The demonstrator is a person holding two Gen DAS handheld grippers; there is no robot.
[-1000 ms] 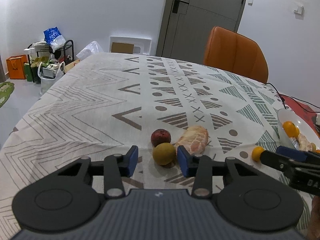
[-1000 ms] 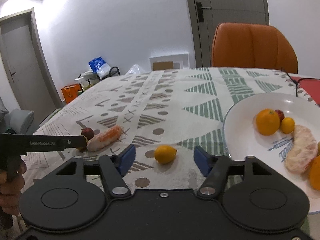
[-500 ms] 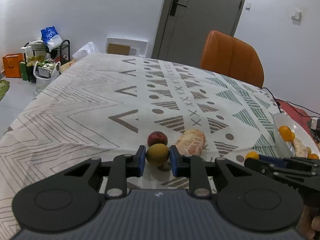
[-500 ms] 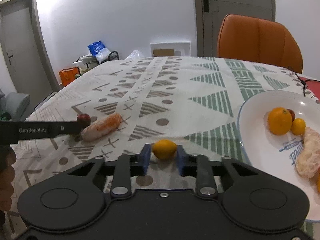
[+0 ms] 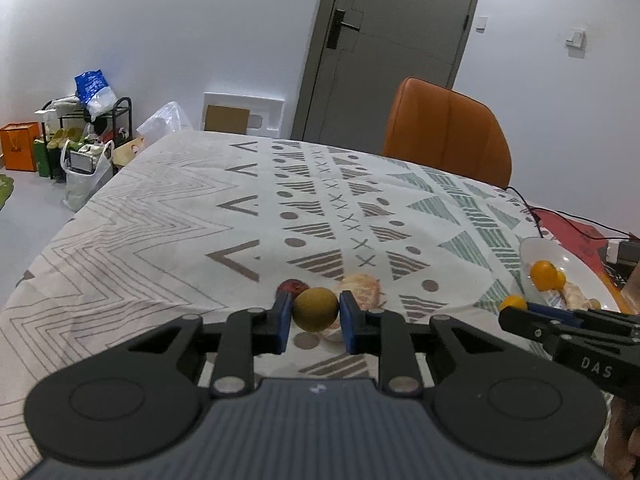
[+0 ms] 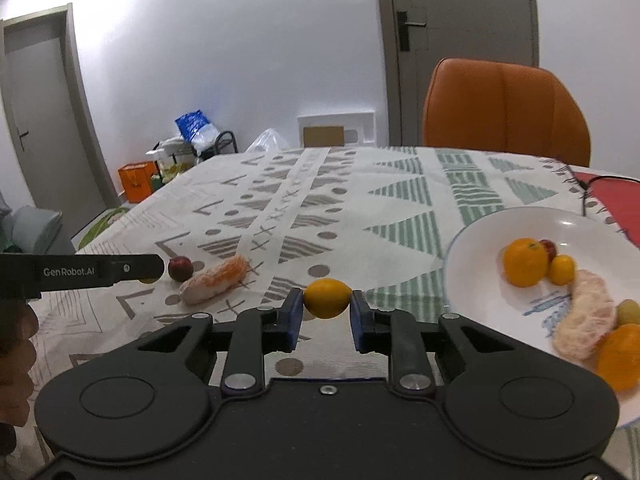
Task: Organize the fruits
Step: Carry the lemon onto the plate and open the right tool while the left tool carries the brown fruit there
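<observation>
The left gripper point(image 5: 316, 312), marked "GenRobot.AI", pinches a greenish-brown fruit point(image 5: 316, 309) above the patterned tablecloth point(image 5: 160, 232). The right gripper point(image 6: 327, 308), lettered "DAS", pinches a small yellow citrus point(image 6: 328, 298) beside the white plate point(image 6: 472, 248) of fruit

Orange chair point(image 6: 506, 110), white plate point(image 6: 480, 240)

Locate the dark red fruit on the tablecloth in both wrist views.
Left wrist: dark red fruit sits low centre, just behind the left gripper, partly hidden by its left finger.
Right wrist: same fruit at left, mid-height, just right of the other gripper's tip.
Shared landmark: the peeled citrus piece beside it.
</observation>
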